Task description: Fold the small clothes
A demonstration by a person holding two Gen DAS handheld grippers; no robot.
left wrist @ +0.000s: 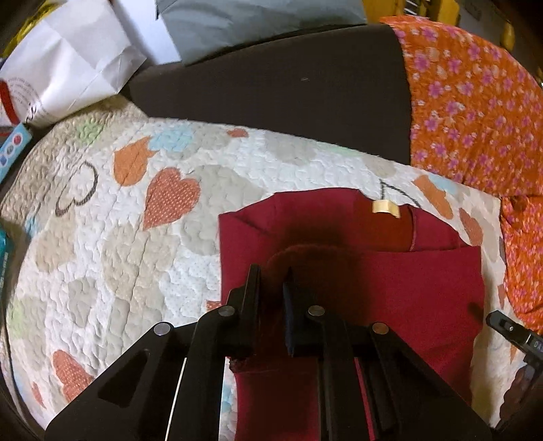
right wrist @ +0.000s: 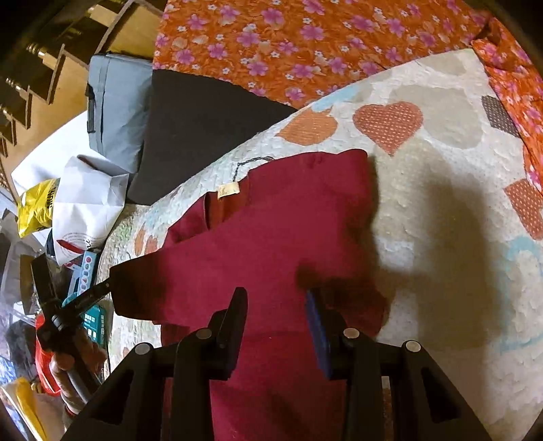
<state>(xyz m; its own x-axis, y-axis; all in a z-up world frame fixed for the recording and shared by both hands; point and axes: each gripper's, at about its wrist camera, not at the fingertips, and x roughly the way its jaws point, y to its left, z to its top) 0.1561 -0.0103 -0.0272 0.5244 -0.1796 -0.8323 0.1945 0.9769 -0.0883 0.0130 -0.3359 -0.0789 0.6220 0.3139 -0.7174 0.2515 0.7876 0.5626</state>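
A dark red garment [left wrist: 390, 271] lies on a heart-print quilt [left wrist: 118, 237], neck label [left wrist: 385, 207] at its far edge. My left gripper [left wrist: 271, 274] is shut, with a hump of the red fabric pinched between its fingers. In the right wrist view the same gripper [right wrist: 108, 285] holds the left edge of the garment [right wrist: 271, 220], lifting it slightly off the quilt [right wrist: 441, 203]. My right gripper [right wrist: 276, 302] hovers over the garment's near part. Its jaws stand apart and the fabric lies flat beneath them. Its tip [left wrist: 492, 317] also shows at the garment's right edge.
An orange floral cloth [left wrist: 475, 101] borders the quilt at the right and back. A dark cushion [left wrist: 288, 95] and a grey pillow [left wrist: 237, 20] lie behind. A white paper bag [left wrist: 68, 61] and a yellow bag [right wrist: 34, 207] sit off the left edge. A hand [right wrist: 68, 359] grips the left tool.
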